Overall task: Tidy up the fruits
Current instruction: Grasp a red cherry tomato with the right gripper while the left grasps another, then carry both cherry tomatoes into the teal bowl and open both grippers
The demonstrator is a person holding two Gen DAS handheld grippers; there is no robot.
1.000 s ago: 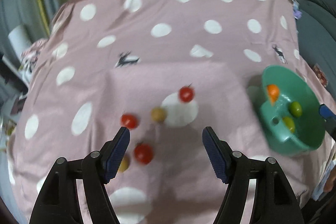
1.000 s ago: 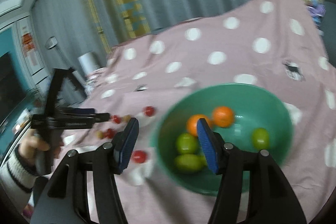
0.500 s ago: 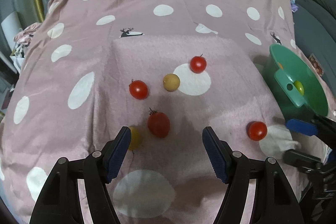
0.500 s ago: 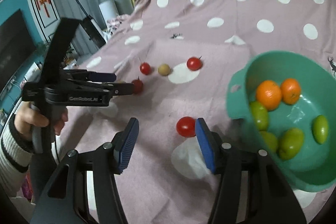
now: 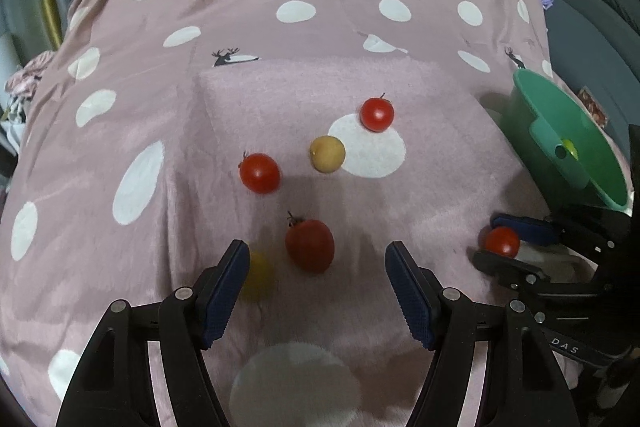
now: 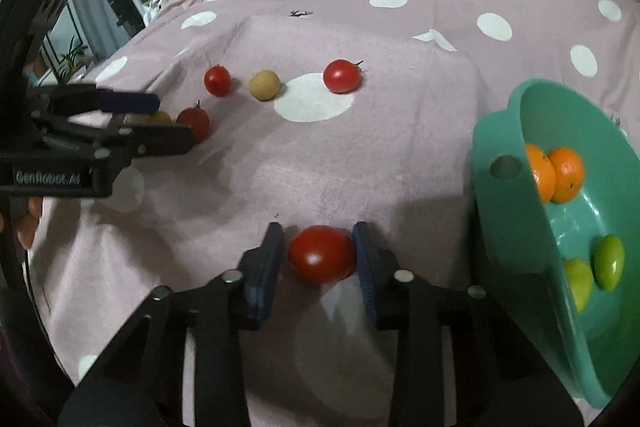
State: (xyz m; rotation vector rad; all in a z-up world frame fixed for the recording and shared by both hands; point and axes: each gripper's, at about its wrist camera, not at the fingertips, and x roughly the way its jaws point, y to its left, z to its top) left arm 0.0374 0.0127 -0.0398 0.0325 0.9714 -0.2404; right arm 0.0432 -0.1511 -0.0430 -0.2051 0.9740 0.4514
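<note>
Both tongs were over the spotted pink cloth [image 5: 160,67]: the right gripper [image 6: 319,259] had its pads closed against a red tomato [image 6: 322,254] resting on the cloth just beside the green bowl [image 6: 516,227], while the left gripper [image 5: 316,283] hung spread wide, grasping nothing, above a darker red tomato [image 5: 310,245]. Two oranges [image 6: 556,173] and some green fruits [image 6: 608,261] already lay in the bowl. Left out on the cloth were three more red tomatoes, a yellowish fruit [image 5: 327,153] and another yellow one [image 5: 258,277] partly hidden by the left finger, so the sorting looked roughly half done.
</note>
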